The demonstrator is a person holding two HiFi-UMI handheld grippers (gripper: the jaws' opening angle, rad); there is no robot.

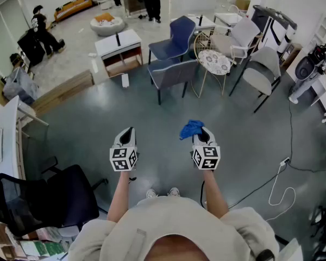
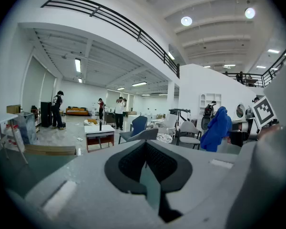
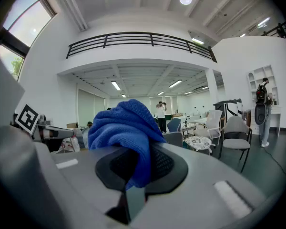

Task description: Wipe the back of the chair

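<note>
A grey-blue chair stands on the floor ahead of me, its back turned my way; it also shows small in the left gripper view as the chair. My right gripper is shut on a blue cloth, which bulges up out of the jaws as the cloth. My left gripper is held level beside it, jaws closed with nothing between them. Both grippers hang in the air well short of the chair.
Behind the grey chair stand a blue chair, a round wire table and two grey armchairs. A white low table is left of them. A black office chair sits by my left. A cable runs on the floor at right.
</note>
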